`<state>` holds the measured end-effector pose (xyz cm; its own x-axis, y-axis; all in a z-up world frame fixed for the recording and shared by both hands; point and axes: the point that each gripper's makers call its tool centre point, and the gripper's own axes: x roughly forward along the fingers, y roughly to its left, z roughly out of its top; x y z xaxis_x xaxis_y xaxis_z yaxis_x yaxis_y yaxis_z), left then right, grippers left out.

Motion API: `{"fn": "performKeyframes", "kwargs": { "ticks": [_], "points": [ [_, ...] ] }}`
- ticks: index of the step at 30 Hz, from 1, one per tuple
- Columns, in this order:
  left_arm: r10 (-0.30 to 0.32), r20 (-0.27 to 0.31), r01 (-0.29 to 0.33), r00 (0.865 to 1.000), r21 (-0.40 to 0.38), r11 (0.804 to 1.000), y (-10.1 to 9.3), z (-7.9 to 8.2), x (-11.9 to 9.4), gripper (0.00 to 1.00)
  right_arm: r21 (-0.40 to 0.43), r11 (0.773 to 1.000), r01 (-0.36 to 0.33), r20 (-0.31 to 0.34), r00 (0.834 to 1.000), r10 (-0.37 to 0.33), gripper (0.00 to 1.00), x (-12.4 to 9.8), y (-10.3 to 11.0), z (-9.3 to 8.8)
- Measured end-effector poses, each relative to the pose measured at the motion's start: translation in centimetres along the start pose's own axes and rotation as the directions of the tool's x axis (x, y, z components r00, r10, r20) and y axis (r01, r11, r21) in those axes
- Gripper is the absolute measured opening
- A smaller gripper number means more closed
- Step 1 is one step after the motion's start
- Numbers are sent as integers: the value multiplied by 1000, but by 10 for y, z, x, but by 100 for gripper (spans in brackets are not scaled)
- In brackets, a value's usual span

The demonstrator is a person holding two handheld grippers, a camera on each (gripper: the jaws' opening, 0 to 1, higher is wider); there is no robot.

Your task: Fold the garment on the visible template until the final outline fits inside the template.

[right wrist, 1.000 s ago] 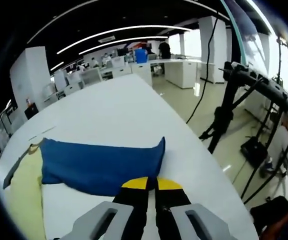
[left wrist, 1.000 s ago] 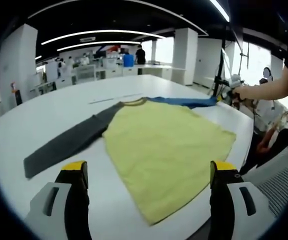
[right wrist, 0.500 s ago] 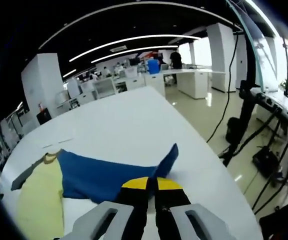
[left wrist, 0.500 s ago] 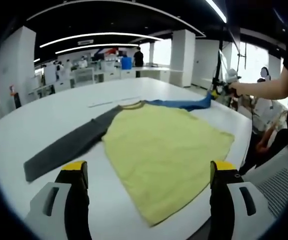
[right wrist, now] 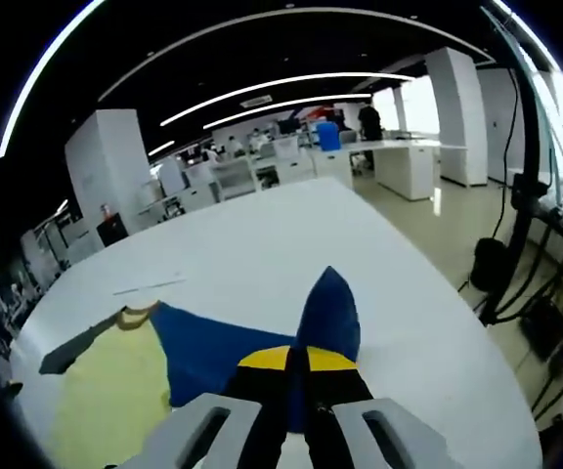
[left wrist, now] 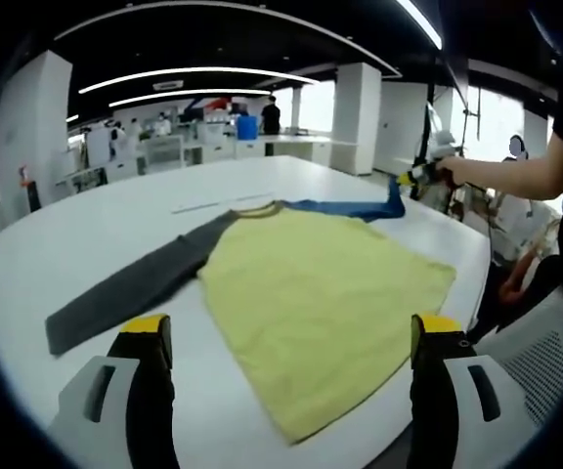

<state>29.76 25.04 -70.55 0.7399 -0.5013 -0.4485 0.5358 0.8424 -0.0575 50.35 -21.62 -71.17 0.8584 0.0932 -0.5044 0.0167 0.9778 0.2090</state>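
A long-sleeved shirt lies flat on the white table (left wrist: 86, 225). Its yellow body (left wrist: 321, 283) fills the middle of the left gripper view, with a grey sleeve (left wrist: 125, 288) stretched to the left and a blue sleeve (left wrist: 355, 207) to the far right. My left gripper (left wrist: 286, 337) stands open above the table's near edge, short of the shirt's hem. My right gripper (right wrist: 297, 360) is shut on the blue sleeve's cuff (right wrist: 325, 313) and holds it raised off the table. It also shows far right in the left gripper view (left wrist: 413, 177), held by a person's hand. No template outline is clear.
A thin pale strip (left wrist: 208, 202) lies on the table beyond the collar. Black stands and cables (right wrist: 516, 244) rise off the table's right edge. Desks, pillars and people stand in the far office. A person's arm (left wrist: 516, 176) reaches in from the right.
My right gripper has lifted the blue sleeve's cuff and carried it inward toward the shirt body; the sleeve now bends upward. The left gripper has stayed still.
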Motion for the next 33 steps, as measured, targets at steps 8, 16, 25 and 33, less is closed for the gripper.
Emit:
{"fn": "performKeyframes", "kwargs": {
  "ticks": [8,16,25,33],
  "points": [
    [-3,1,3,1000,-5,1000,-2,0,0,99,-15,998,-61,-15,998,61,0,9,46,-7],
    [-6,-3,6,1000,-6,1000,-4,-2,0,99,-35,992,-124,-26,992,124,0,6,87,-9],
    [-8,-3,8,1000,-7,1000,-5,-3,0,99,-49,980,-193,-48,980,191,0,7,144,-21],
    [-18,-7,18,1000,-4,1000,-9,-4,0,99,-64,962,-265,-78,963,260,0,24,167,-26]
  ]
}}
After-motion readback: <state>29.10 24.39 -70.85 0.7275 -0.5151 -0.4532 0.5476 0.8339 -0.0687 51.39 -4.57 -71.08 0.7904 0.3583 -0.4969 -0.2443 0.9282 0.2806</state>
